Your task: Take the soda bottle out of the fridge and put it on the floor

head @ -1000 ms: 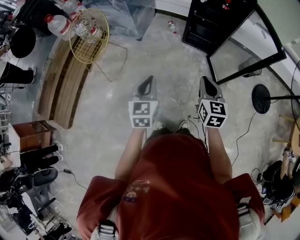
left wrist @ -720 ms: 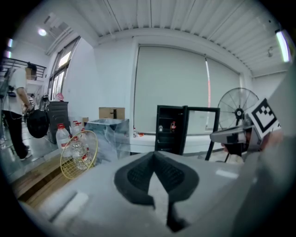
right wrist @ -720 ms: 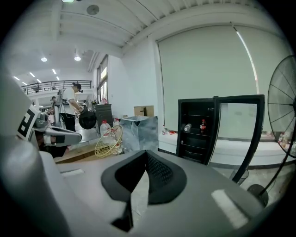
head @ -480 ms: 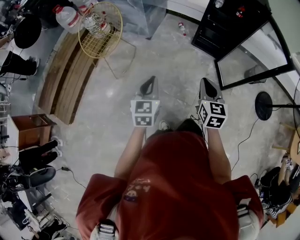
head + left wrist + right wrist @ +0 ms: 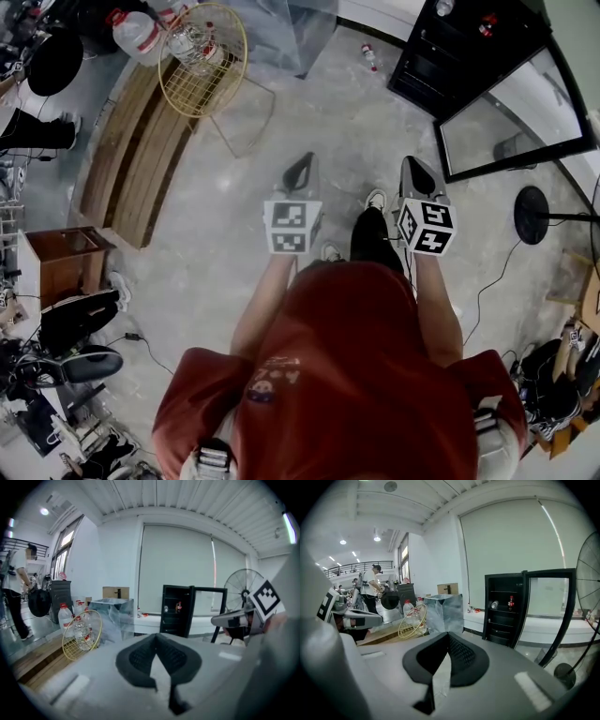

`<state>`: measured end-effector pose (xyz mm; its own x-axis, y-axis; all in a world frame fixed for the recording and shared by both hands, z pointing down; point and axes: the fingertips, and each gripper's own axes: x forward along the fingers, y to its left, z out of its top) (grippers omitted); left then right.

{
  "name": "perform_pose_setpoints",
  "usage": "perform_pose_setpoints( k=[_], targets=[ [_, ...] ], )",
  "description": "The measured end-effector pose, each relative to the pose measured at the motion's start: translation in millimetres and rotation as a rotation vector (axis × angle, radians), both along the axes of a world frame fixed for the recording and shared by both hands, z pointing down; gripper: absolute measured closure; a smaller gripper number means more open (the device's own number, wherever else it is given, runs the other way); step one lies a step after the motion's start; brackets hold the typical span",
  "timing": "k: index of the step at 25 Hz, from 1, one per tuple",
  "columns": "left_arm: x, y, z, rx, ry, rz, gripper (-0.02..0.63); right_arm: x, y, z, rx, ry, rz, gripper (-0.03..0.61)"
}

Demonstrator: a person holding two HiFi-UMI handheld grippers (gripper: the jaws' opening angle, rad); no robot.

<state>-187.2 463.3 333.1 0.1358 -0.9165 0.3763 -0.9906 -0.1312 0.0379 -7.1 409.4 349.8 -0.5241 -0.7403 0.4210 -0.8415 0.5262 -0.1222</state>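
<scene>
Barely begun, I judge: the left gripper [image 5: 300,167] and right gripper [image 5: 415,171] are closed and empty, well short of the open fridge [image 5: 461,58], with the soda bottle [image 5: 511,603] on its shelf.

The person wears a red short-sleeved T-shirt [image 5: 356,375] with a small pale print [image 5: 267,384] at about 8 o'clock on the chest. Below it are dark trousers [image 5: 367,234] and white shoes [image 5: 375,199]. Grey webbing straps [image 5: 214,459] with buckles sit on both shoulders, at 7 and 5 o'clock in the head view. The left gripper [image 5: 302,164] and right gripper [image 5: 412,167] are grey and tapering. Each is lined with black grid-textured pads [image 5: 138,658] and carries a white cube [image 5: 288,228] with black square markers.
</scene>
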Motion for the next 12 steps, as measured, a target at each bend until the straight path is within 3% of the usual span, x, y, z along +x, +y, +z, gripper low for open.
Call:
perform_pose_setpoints(
  k=[12],
  targets=[
    [26, -114, 11, -0.037, -0.036, 0.029, 0.614, 30, -113, 10, -0.015, -0.017, 0.019, 0.577]
  ],
)
